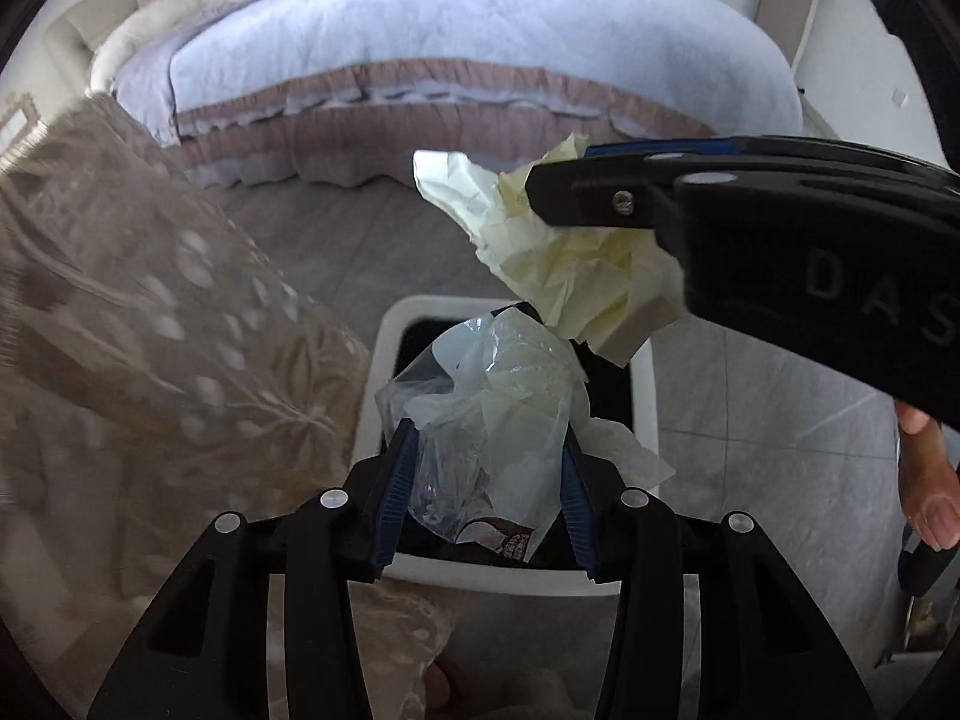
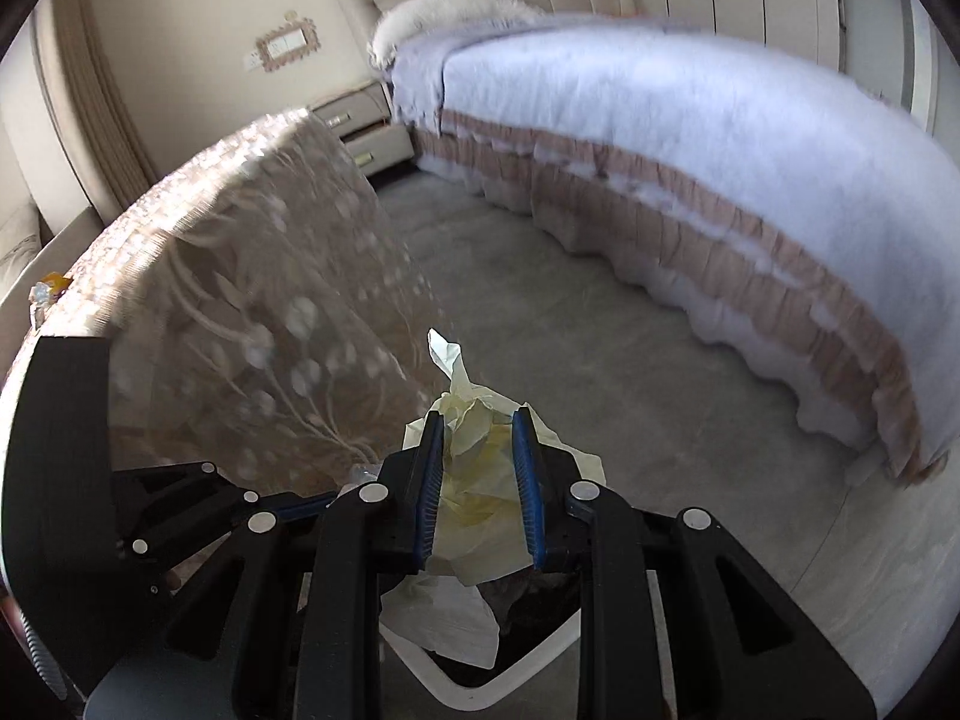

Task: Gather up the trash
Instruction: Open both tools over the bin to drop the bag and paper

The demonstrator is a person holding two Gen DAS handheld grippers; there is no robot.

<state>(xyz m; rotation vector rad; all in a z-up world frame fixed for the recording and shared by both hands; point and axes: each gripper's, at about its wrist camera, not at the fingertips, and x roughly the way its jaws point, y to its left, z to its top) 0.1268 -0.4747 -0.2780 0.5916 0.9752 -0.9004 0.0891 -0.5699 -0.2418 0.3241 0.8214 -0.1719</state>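
Clearly, in the left wrist view, my left gripper (image 1: 489, 480) was clamped on a clear plastic bag (image 1: 486, 414) with some printed wrapper inside, at the lower centre of the frame. It hung just above the white trash bin (image 1: 642, 396), whose dark opening showed behind the bag. At the right of the frame my right gripper (image 1: 540, 192) came in from the side and pinched a crumpled yellow paper (image 1: 576, 276), also over the bin. The bed (image 1: 480, 30) filled the top, and a patterned cloth (image 1: 150, 300) blurred the left side.

In the right wrist view, the right gripper (image 2: 477, 480) sat at the lower centre, its blue pads (image 2: 528, 480) pressing the yellow paper (image 2: 474, 438) between them. The bin rim (image 2: 474, 690) was at the bottom, with white paper (image 2: 444, 612) already lying in it.

I judged the step was the drop. To do it well, I would bring both loads over the middle of the opening, lower them a little, and release one after the other, because light paper and plastic drift sideways easily.
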